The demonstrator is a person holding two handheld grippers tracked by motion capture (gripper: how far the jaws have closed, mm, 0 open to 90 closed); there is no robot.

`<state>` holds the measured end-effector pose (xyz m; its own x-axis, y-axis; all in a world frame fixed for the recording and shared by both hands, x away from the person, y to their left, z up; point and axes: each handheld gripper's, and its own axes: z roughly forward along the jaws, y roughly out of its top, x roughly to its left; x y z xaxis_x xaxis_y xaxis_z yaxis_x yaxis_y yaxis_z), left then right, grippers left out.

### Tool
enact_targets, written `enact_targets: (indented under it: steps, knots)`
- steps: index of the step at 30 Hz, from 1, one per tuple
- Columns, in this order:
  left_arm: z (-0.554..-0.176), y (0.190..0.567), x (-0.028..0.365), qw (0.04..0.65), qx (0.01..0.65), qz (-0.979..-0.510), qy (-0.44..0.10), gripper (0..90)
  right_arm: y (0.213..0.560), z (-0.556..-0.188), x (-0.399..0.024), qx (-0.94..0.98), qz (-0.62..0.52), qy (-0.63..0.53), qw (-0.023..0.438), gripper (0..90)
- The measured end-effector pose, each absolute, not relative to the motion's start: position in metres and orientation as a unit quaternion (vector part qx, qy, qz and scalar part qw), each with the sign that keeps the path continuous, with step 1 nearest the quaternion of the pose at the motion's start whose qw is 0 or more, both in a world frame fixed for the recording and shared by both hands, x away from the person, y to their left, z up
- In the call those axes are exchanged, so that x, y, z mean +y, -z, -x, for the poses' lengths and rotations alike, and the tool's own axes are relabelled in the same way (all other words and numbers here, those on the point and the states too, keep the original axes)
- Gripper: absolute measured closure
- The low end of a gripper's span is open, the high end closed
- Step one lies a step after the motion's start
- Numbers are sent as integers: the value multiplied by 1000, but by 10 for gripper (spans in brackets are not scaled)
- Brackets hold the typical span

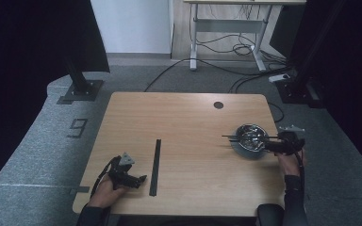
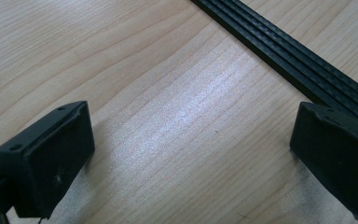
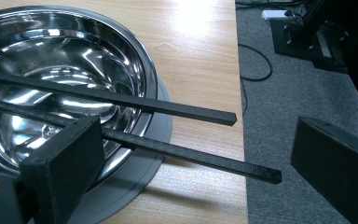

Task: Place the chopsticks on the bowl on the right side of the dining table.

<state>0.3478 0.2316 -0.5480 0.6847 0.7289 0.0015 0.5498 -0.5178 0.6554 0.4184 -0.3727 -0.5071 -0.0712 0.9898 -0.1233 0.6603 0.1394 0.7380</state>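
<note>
Chopsticks, a black pair, lie across the rim of the steel bowl at about three o'clock on the table, their square ends poking out past the table's right edge. Nearest me, at seven o'clock, the left gripper rests low over bare wood with its jaws wide apart and nothing between them, just beside the long black ruler-like strip at six o'clock. Farther over, the right gripper sits at the bowl's near rim, jaws apart too, one jaw close against the nearer chopstick, the other out over the carpet.

My worry: those sticks only balance on the rim, so a nudge from that jaw could roll them off onto the floor, or tip the light bowl on its dark flat base.

Inside the bowl I see just reflections; it looks empty, with the sticks resting on top of it
</note>
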Motion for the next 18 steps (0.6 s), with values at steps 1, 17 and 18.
enact_targets:
  steps: [1,17,18]
  knots:
    - [-348,548,232,321,372,-860,-140,0,506,-418,-373,684,-603,-259,319,32]
    - [-348,548,232,321,372,-860,-139,0,493,-405,-354,702,-568,-329,276,519]
    - [-348,548,232,321,372,-860,-139,0,493,-405,-350,707,-559,-337,271,576]
